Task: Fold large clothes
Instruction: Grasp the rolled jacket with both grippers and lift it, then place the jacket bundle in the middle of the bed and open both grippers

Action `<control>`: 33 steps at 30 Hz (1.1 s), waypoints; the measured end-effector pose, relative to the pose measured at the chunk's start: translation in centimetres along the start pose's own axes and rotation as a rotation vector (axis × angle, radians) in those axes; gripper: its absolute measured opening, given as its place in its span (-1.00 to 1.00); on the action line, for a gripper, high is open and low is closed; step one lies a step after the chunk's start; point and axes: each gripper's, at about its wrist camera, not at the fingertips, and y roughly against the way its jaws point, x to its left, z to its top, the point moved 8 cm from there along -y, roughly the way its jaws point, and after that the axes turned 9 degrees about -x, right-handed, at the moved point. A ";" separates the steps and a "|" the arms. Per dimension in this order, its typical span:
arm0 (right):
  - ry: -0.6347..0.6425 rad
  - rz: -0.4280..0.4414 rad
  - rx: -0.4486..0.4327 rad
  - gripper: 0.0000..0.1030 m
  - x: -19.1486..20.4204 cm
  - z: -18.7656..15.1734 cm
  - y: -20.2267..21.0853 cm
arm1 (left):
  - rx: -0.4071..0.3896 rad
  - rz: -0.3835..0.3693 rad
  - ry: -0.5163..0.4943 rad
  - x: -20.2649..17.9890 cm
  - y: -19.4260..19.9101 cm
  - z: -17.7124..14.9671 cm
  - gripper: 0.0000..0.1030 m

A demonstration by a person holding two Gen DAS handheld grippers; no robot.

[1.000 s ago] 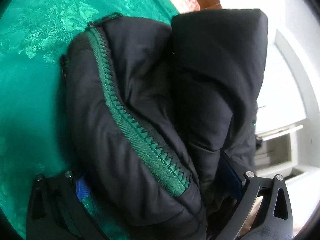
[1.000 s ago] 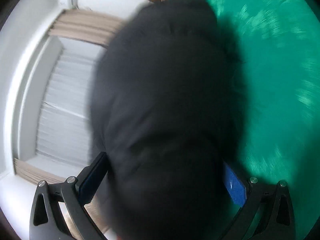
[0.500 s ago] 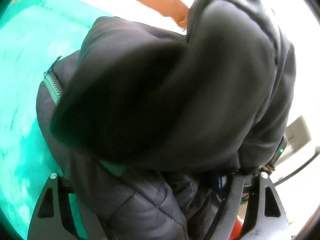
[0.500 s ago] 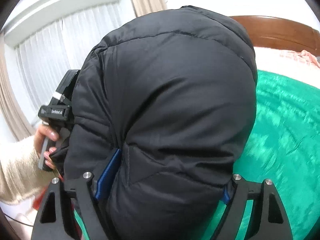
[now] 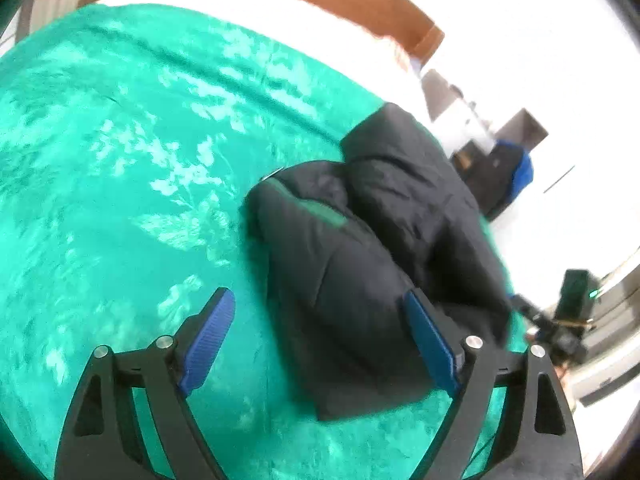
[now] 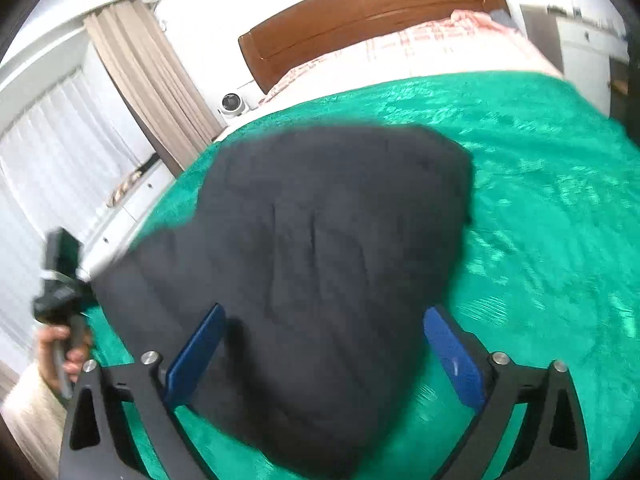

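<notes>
The left gripper (image 5: pixel 320 344) hangs over the bed with its jaws opening and nothing clamped between the blue pads (image 5: pixel 208 344). The right gripper (image 6: pixel 324 352) does the same, jaws opening, pads clear of cloth on both sides. There are no containers here to speak of.

The black puffer jacket (image 5: pixel 360 264) lies folded into a bundle on the green bedspread (image 5: pixel 120 160), towards the near edge of the bed. A strip of its green zipper (image 5: pixel 320 210) shows along the upper fold in the left wrist view. In the right wrist view the same jacket (image 6: pixel 320 248) appears as one dark rounded mound, blurred.

A second ago both grippers were full of jacket, the padding filling the space between their pads. Half a second ago the bundle was still held up close to both cameras. Now it rests on the bedspread and both grippers have lifted back from it.

Around it, the wooden headboard (image 6: pixel 360 12) stands at the far end, with a pink-checked pillow (image 6: pixel 420 44) below it. Beige curtains (image 6: pixel 148 84) hang by the window. A small white camera (image 6: pixel 232 104) sits beside the bed. A hand (image 6: pixel 60 352) in a cream sleeve (image 6: pixel 28 404) grips the left gripper's handle at the bed's edge.
</notes>
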 end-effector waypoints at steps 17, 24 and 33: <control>0.294 -0.241 -0.422 0.99 4.5 0.6 18.4 | -0.507 0.558 -0.427 -11.9 16.0 -5.4 0.99; 0.304 -0.333 -0.400 0.99 4.4 -1.5 20.9 | -0.460 0.542 -0.379 -14.1 16.8 -8.3 0.99; 0.202 -0.279 -0.312 0.99 5.4 -5.0 22.5 | -0.429 0.543 -0.355 -15.7 18.1 -10.9 0.99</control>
